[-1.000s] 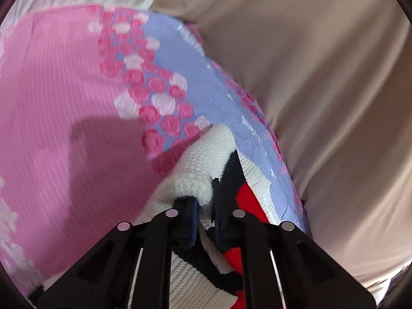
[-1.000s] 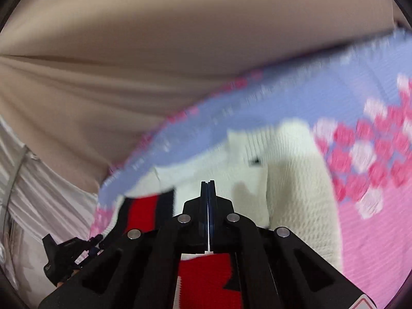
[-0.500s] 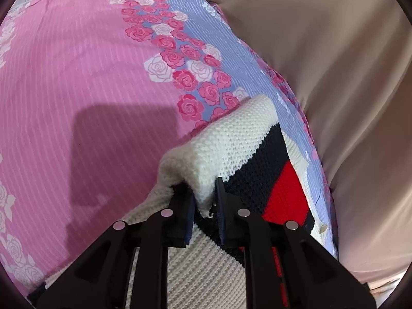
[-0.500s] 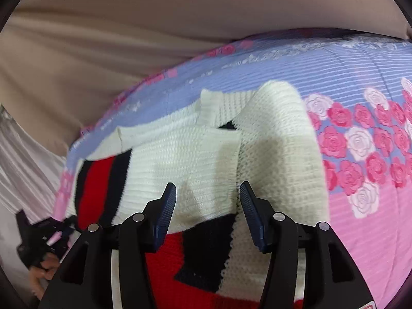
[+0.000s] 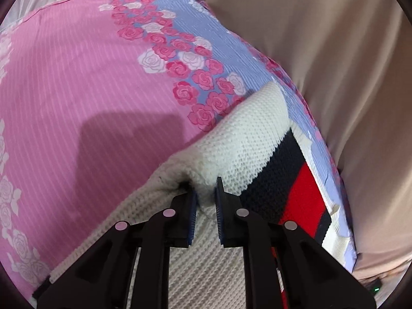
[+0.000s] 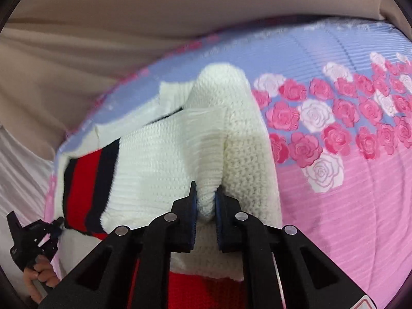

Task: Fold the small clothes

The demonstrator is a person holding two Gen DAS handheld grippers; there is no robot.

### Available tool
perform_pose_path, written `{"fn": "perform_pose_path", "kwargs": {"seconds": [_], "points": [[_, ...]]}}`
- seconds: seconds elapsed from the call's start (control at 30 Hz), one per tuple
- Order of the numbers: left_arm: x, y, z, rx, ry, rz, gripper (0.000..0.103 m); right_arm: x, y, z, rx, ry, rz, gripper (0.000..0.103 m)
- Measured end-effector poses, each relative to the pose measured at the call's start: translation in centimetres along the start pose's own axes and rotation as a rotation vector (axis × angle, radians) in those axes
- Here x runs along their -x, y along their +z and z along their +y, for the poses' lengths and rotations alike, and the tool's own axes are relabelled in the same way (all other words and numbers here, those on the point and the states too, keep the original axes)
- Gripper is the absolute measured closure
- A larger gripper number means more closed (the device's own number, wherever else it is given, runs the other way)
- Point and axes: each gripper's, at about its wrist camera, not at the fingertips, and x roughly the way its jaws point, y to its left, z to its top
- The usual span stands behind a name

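A small white knit sweater (image 5: 239,139) with navy and red stripes lies partly folded on a pink and lilac rose-print sheet (image 5: 77,82). My left gripper (image 5: 206,193) is shut on a raised fold of its white knit. In the right wrist view the same sweater (image 6: 159,159) shows a folded white sleeve over the body. My right gripper (image 6: 206,198) is shut on a bunched ridge of white knit there. The other gripper (image 6: 28,237), held in a hand, shows at the lower left of that view.
The sheet (image 6: 347,180) covers a bed-like surface. Beige cloth (image 5: 322,38) hangs beyond its far edge. The sheet's edge runs close to the sweater's striped side.
My right gripper, open half a second ago, has closed on a fold of white knit. My left gripper keeps its hold and has laid its fold lower and flatter on the sheet.
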Motion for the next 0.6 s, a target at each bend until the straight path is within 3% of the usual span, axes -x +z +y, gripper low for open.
{"fn": "perform_pose_path", "kwargs": {"seconds": [0.07,0.17,0.23,0.33,0.4,0.43,0.53,0.6], "points": [[-0.1,0.0,0.3,-0.005,-0.006,0.008,0.089,1.8,0.3,0.9,0.000,-0.032,-0.044,0.079],[-0.1,0.3,0.5,-0.014,-0.025,0.032,0.089,5.6,0.5,3.4,0.039,-0.086,-0.166,0.079],[-0.1,0.5,0.6,-0.016,-0.035,0.042,0.089,6.4,0.9,6.4,0.091,-0.009,-0.177,0.079],[-0.1,0.7,0.7,-0.023,-0.051,0.055,0.089,3.0,2.0,13.9,0.245,0.211,-0.026,0.081],[-0.1,0.8,0.8,-0.038,-0.061,0.064,0.089,-0.9,1.7,19.3,0.344,0.297,0.076,0.089],[-0.1,0.9,0.8,-0.050,-0.065,0.068,0.089,-2.6,1.4,21.2,0.381,0.315,0.118,0.094],[-0.2,1.1,0.8,-0.086,-0.077,0.076,0.089,-9.4,0.6,27.2,0.477,0.305,0.231,0.096],[-0.3,1.2,0.7,-0.111,-0.084,0.077,0.089,-12.2,0.0,29.5,0.515,0.270,0.251,0.096]]}}
